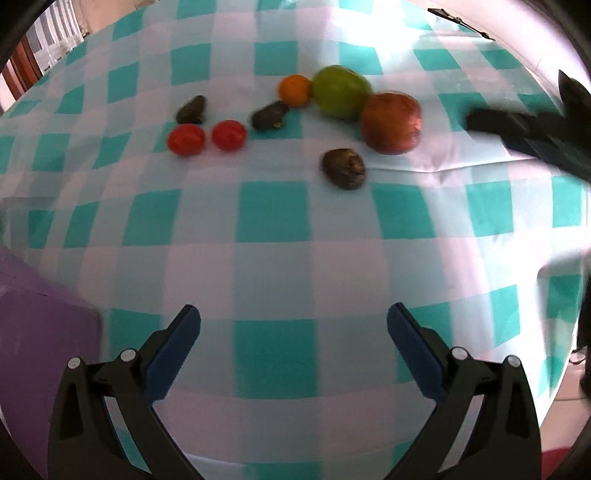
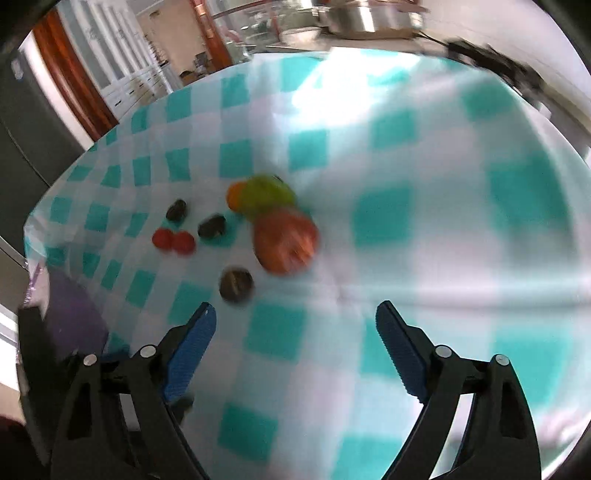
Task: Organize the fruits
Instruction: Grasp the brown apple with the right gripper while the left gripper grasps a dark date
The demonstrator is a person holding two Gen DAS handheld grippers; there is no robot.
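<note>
On the teal-and-white checked tablecloth (image 1: 273, 229) lie a large red fruit (image 1: 391, 122), a green fruit (image 1: 340, 91), a small orange (image 1: 294, 90), two red tomatoes (image 1: 186, 139) (image 1: 229, 135) and three dark brown fruits (image 1: 344, 168) (image 1: 269, 116) (image 1: 191, 110). My left gripper (image 1: 293, 321) hangs open over bare cloth, well short of the fruits, nothing between its blue pads. The right wrist view is blurred: the red fruit (image 2: 286, 242), green fruit (image 2: 267, 194) and nearest dark fruit (image 2: 236, 284) lie ahead and left of my open, empty right gripper (image 2: 295, 317).
A purple box (image 1: 40, 332) sits at the table's near left edge, also in the right wrist view (image 2: 74, 317). The other gripper's dark body (image 1: 532, 129) reaches in from the right. Cabinets, a door and metal pots stand beyond the table's far edge (image 2: 362, 18).
</note>
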